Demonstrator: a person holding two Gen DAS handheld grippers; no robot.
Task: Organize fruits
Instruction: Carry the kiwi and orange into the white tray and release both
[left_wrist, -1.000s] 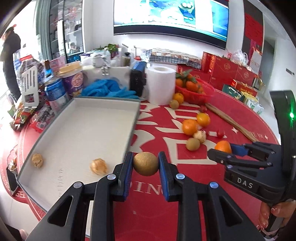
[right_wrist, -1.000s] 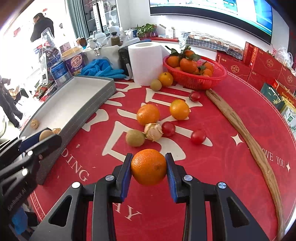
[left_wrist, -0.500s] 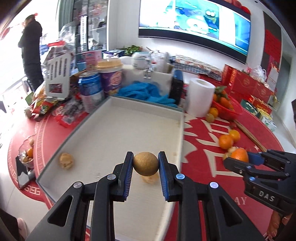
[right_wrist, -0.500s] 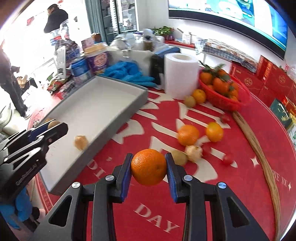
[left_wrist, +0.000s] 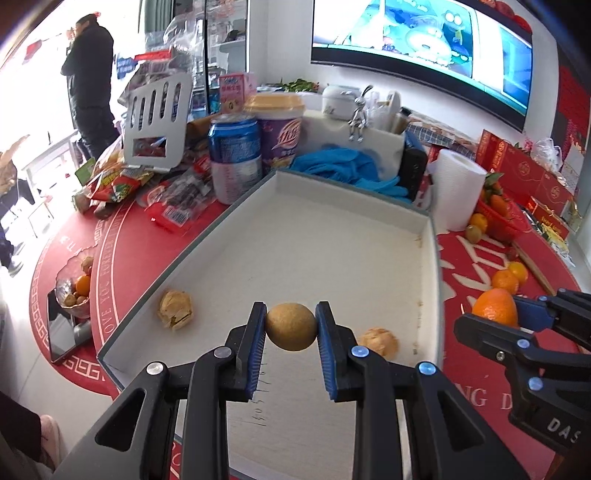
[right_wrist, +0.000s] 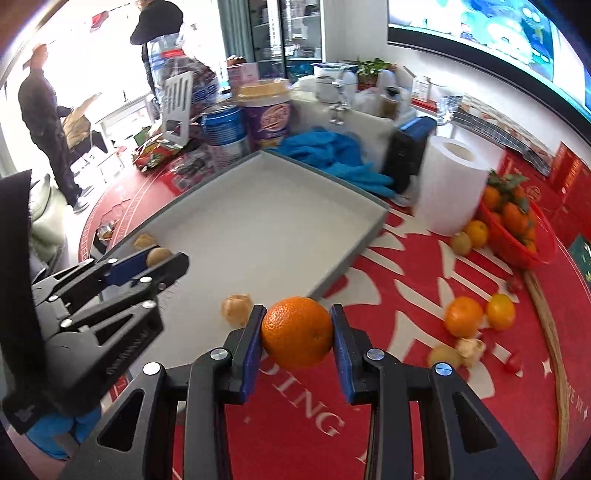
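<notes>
The left tool (left_wrist: 291, 326) is clamped on a brown kiwi (left_wrist: 291, 326), held over the near end of the grey tray (left_wrist: 236, 206). The right tool (right_wrist: 297, 332) grips an orange (right_wrist: 297, 332) just off the tray's near right corner, above the red desk (right_wrist: 399, 295). Two peeled fruits (left_wrist: 175, 308) lie inside the tray.

A shop: glass-door fridges (right_wrist: 284, 33), stacked red gift boxes (left_wrist: 517, 166).
</notes>
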